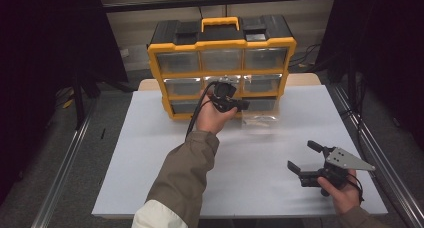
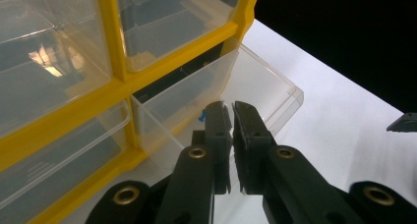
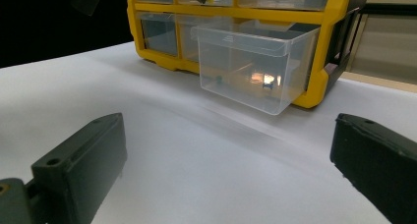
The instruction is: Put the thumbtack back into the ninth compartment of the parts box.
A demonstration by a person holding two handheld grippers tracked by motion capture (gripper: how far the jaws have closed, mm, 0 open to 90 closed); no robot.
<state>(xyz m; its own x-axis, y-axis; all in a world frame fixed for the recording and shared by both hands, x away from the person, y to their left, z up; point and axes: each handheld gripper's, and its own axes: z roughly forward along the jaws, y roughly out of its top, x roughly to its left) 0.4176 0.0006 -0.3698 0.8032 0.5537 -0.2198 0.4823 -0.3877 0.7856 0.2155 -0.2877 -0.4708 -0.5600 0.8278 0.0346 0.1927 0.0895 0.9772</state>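
Yellow cabinet: a yellow-framed organiser [image 1: 220,68] with clear plastic drawers in three rows stands at the far edge of the desk [image 1: 150,153]; a yellow carry handle sits on its black top.
Desk: white surface, bare in the near half apart from the right tool.
Open drawer: the bottom-right clear drawer [image 3: 248,62] is pulled well out of the frame and hangs over the desk; the other drawers sit flush in their bays.
Drawer contents: a small blue item [image 2: 202,117] lies inside near the left wall, seen in the left gripper view; what it is cannot be told. A small dark speck and a bright reflection show through the front wall in the right gripper view.
Left hand-held gripper [image 1: 235,104]: held up in front of the lower rows of the cabinet, pointing toward the open drawer. Its jaws stand together with only a thin slit between the pads, and nothing is clamped. The tips [image 2: 232,111] sit just over the near rim of the open drawer; contact with the rim cannot be confirmed.
Right hand-held gripper [image 1: 303,157]: held low over the near right of the desk, well apart from the cabinet, facing it. Jaws wide apart, nothing between them.
Person: a tan sleeve with a pale cuff reaches in at the left; the right hand enters at the bottom right corner.
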